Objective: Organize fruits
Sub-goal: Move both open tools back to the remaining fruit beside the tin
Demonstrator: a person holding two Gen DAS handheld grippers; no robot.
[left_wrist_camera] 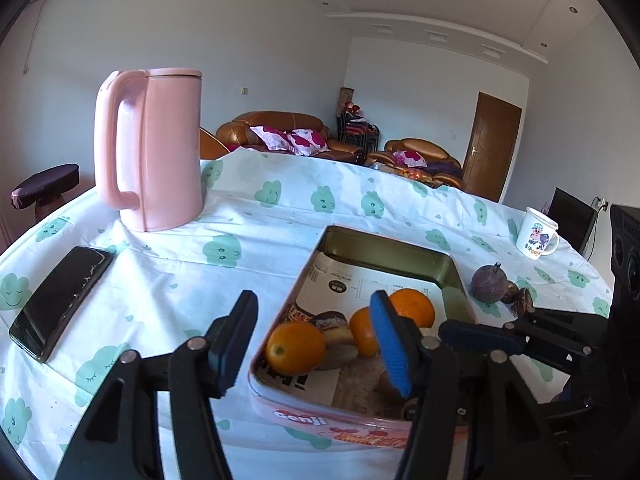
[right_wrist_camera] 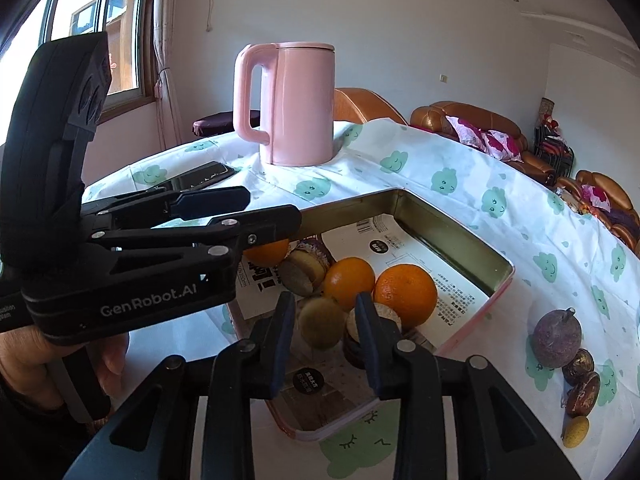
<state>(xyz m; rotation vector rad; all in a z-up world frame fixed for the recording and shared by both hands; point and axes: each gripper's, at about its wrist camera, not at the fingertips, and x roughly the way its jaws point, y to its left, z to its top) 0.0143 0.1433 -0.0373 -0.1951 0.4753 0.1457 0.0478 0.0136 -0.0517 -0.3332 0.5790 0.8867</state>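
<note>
A metal tin [left_wrist_camera: 448, 272] [right_wrist_camera: 452, 226] lined with printed paper holds three oranges [left_wrist_camera: 295, 347] [right_wrist_camera: 406, 294] and round cakes [right_wrist_camera: 304, 270]. My left gripper [left_wrist_camera: 316, 344] is open and empty, over the tin's near left part. My right gripper [right_wrist_camera: 326, 334] hangs over the tin's near end with its fingers [right_wrist_camera: 370, 344] around a brownish-green kiwi [right_wrist_camera: 322, 322], which they seem to touch on both sides. A purple passion fruit [left_wrist_camera: 489, 283] [right_wrist_camera: 557, 338], dark brown fruits [right_wrist_camera: 582, 394] and a small yellow fruit [right_wrist_camera: 576, 432] lie on the cloth right of the tin.
A pink kettle [left_wrist_camera: 154, 148] [right_wrist_camera: 294, 104] stands at the back left. A phone [left_wrist_camera: 62, 302] lies at the left. A white mug [left_wrist_camera: 536, 238] stands at the far right. The round table has a white cloth with green clouds [left_wrist_camera: 224, 252].
</note>
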